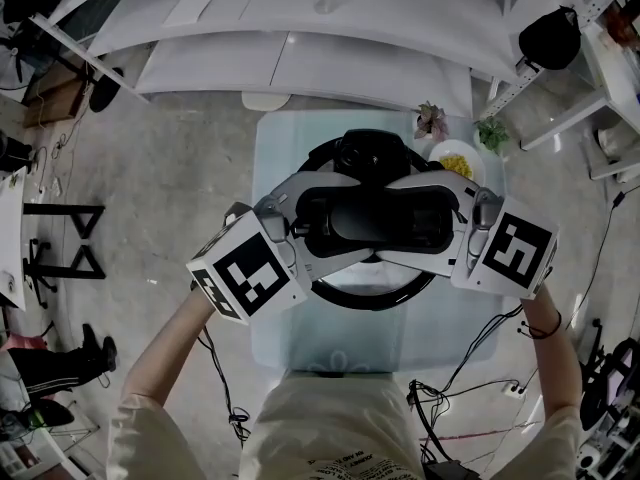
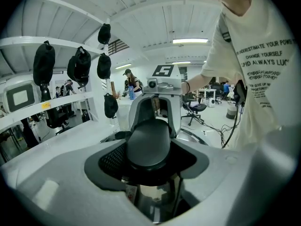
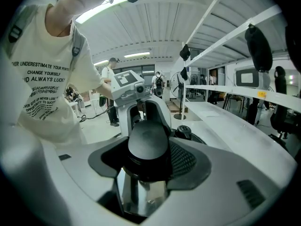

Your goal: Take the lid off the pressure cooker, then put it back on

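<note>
I'm clamping my left gripper [image 1: 305,223] and right gripper [image 1: 452,218] on opposite ends of the black plastic lid handle [image 1: 378,218] between them, atop the round steel pressure cooker [image 1: 375,296]; I'm aiming for even, level force.

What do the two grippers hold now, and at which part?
The black handle of the pressure cooker: the left gripper clamps one end, the right gripper the opposite end.
</note>
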The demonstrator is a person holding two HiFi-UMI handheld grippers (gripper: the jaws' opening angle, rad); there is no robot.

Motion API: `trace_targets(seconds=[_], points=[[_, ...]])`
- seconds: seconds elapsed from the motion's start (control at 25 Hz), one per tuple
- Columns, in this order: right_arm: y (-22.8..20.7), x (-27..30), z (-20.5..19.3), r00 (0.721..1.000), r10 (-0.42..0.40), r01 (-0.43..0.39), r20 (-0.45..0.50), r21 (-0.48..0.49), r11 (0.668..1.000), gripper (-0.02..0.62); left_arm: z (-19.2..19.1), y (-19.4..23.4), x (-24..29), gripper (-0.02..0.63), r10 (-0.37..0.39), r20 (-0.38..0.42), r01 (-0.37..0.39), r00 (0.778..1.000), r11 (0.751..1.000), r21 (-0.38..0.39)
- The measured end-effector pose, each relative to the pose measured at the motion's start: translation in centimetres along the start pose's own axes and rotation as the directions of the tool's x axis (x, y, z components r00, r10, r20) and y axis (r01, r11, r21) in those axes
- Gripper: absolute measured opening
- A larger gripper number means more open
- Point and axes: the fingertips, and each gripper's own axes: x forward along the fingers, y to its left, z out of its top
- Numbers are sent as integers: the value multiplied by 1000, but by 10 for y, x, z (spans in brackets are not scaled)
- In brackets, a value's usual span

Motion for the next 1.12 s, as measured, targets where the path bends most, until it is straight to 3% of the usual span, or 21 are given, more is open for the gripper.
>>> trace_targets(seconds=[0.56, 1.12], points=[[-3, -7, 14, 999, -33, 33, 13, -3, 999, 269, 15, 6, -7, 293, 1, 19, -2, 1000, 999, 50], [1, -6, 19, 1000, -13, 13, 0, -10, 1000, 268, 18, 2, -12, 293, -1, 38, 0, 999, 1000, 26]])
